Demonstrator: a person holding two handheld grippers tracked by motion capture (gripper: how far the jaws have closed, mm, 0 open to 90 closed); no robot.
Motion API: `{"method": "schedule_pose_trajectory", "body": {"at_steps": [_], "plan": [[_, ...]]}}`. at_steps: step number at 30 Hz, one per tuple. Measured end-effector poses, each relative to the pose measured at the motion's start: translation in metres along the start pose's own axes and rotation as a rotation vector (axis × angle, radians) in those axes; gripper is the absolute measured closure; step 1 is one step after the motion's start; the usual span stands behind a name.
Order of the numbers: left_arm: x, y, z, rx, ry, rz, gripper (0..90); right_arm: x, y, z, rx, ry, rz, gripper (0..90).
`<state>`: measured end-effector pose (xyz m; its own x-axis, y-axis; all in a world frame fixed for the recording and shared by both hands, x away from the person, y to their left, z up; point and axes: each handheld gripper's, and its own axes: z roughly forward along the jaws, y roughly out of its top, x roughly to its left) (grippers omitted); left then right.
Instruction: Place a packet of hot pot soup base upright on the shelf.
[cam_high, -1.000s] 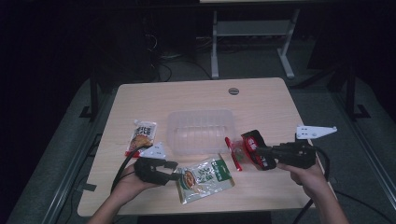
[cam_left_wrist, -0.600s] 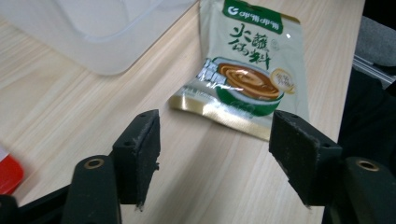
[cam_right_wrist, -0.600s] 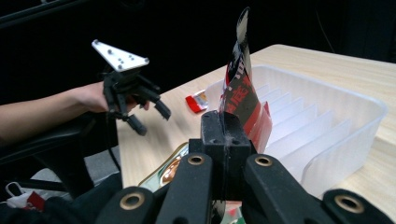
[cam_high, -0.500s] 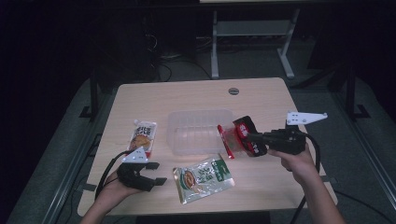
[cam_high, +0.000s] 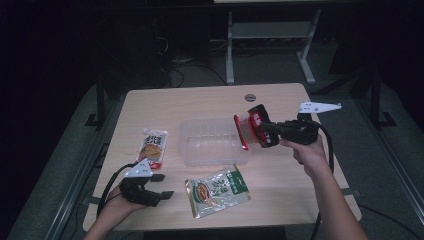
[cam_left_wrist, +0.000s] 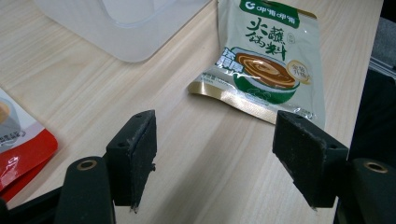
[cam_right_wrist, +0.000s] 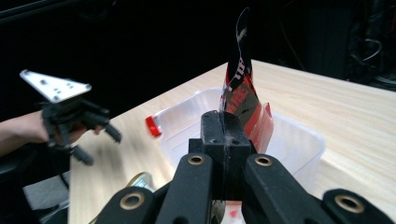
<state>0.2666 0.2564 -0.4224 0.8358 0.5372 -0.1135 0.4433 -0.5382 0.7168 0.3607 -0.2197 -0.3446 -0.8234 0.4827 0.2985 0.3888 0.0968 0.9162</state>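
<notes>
Over the pale wooden table in the high view, the right gripper is holding a red and black glossy packet above the right end of a clear plastic rectangular tub; its print is too small to read. The left gripper is hovering at the near left corner with jaws spread wide and empty. A white and orange sachet is lying left of the tub, and a green and white pouch is lying in front of it.

Along the left gripper view, the open pads are framing bare wood; the pouch is showing a green logo band, large Chinese characters and a bowl picture, and the sachet is being cut off by the left edge.

Along the right gripper view, the jaws are pinching the packet's lower edge, and its lettering is standing edge-on, unreadable. The other gripper is looking blurred.
</notes>
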Motion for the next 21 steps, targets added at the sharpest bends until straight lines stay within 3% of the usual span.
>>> {"method": "schedule_pose_trajectory", "body": {"at_steps": [10, 21], "plan": [[0.0041, -0.0021, -0.0012, -0.004, 0.006, -0.018, 30.3, -0.0083, 0.0033, 0.0087, 0.008, -0.057, 0.017, 90.0], [0.0063, -0.0029, -0.0010, 0.003, 0.008, -0.025, 30.3, -0.0084, 0.0046, 0.0094, 0.006, -0.080, 0.028, 90.0]]}}
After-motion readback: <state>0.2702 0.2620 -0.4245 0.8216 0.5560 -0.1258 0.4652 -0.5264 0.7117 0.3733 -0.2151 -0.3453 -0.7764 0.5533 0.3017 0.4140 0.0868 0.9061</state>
